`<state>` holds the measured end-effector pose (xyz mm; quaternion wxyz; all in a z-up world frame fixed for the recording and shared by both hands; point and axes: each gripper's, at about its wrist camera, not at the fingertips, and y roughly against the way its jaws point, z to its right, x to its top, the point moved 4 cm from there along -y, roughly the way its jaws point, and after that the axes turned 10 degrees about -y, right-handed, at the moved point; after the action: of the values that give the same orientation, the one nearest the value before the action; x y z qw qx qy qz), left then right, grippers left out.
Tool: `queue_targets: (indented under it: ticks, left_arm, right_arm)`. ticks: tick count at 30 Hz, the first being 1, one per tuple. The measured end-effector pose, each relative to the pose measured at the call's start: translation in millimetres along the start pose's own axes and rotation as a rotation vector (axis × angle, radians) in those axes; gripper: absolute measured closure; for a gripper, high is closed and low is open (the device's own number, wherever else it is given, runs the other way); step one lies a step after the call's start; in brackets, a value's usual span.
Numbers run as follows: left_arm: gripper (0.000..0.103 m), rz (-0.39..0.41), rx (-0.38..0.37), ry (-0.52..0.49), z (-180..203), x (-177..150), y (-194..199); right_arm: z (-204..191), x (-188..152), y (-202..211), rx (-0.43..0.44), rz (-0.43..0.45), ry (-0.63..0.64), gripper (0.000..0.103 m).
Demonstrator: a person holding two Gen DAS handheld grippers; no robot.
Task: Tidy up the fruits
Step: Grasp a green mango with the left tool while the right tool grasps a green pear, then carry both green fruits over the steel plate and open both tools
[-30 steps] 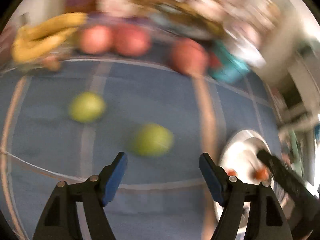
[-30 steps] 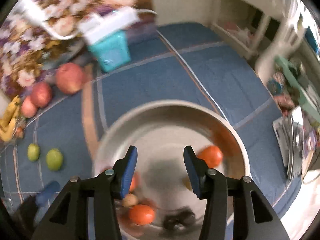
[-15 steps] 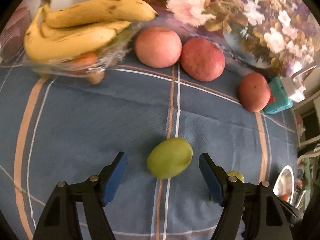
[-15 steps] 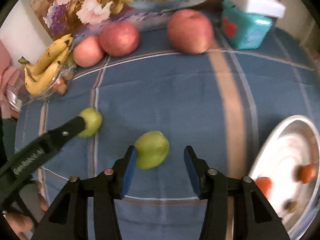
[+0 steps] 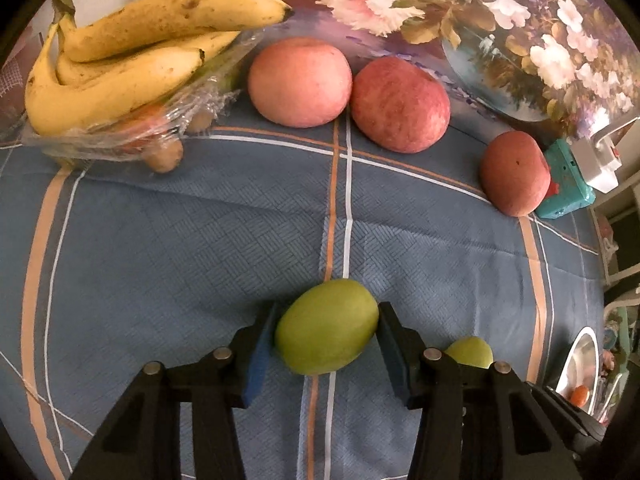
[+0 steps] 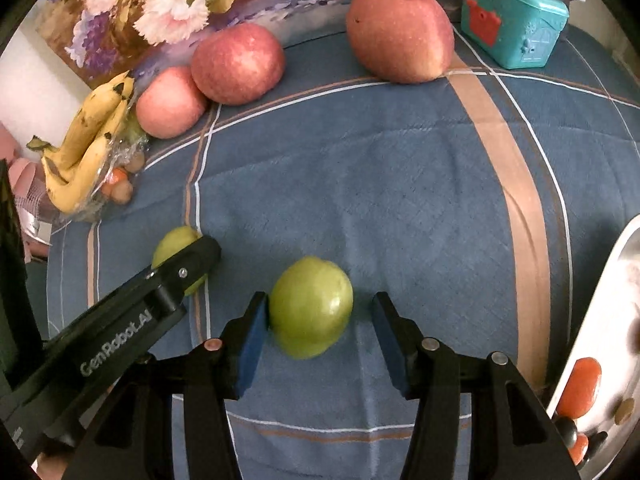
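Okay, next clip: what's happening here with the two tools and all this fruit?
A person holds a tool in each hand over a blue checked cloth. The left tool is closing around one green fruit, both pads at its sides. The right tool straddles the other green fruit: one pad touches it, the other stands clear. Three apples and bananas sit at the back; a metal bowl waits at the right.

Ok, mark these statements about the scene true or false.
Three red apples lie on the blue cloth. True.
The bananas lie in the metal bowl. False: they rest on clear plastic packaging, away from the metal bowl.
A green fruit sits between the right gripper's jaws. True.
Both right pads press that fruit. False: a gap shows beside one pad.
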<state>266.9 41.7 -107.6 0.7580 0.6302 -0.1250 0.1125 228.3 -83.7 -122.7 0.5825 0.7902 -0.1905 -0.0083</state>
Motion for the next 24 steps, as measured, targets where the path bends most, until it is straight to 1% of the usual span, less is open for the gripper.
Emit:
queue_targets:
  ticks: [1, 2, 3, 4, 7, 8, 10, 12, 15, 18, 21, 24]
  left_arm:
    - [0.051, 0.001, 0.004, 0.005, 0, -2, 2]
    - [0.051, 0.003, 0.004, 0.014, -1, -3, 5]
    - [0.051, 0.005, 0.008, 0.022, -1, -7, 10]
    - [0.051, 0.010, 0.011, 0.023, 1, -9, 16]
    - [0.051, 0.041, 0.004, 0.020, 15, -14, 38]
    - [0.051, 0.057, -0.009, 0.015, 25, -16, 50]
    - [0.051, 0.075, -0.029, 0.002, 42, -18, 64]
    - [0.051, 0.085, -0.046, -0.023, 65, -22, 76]
    - [0.051, 0.092, -0.077, -0.061, 98, -28, 87]
    - [0.051, 0.073, -0.120, -0.117, 139, -38, 88]
    - [0.051, 0.039, -0.157, -0.180, 183, -50, 77]
    - [0.051, -0.006, -0.194, -0.223, 220, -62, 60]
  right_arm:
    - [-1, 0, 0, -0.004, 0.008, 0.005, 0.049]
    - [-3, 3, -2, -0.008, 0.015, 0.011, 0.051]
    - [-6, 4, -2, -0.006, 0.023, 0.017, 0.056]
    - [-8, 3, 0, 0.017, 0.025, 0.025, 0.060]
    - [-11, -2, 10, 0.017, 0.042, 0.043, 0.060]
    - [-12, -3, 15, 0.020, 0.047, 0.048, 0.060]
    - [-6, -7, 29, 0.033, 0.048, 0.041, 0.060]
    - [4, -9, 52, 0.039, 0.068, 0.026, 0.060]
    - [27, -12, 87, 0.032, 0.110, 0.003, 0.060]
    - [57, -17, 115, 0.036, 0.138, -0.032, 0.060]
    - [100, -21, 134, -0.009, 0.170, -0.089, 0.060]
    - [144, -27, 137, -0.076, 0.171, -0.147, 0.060]
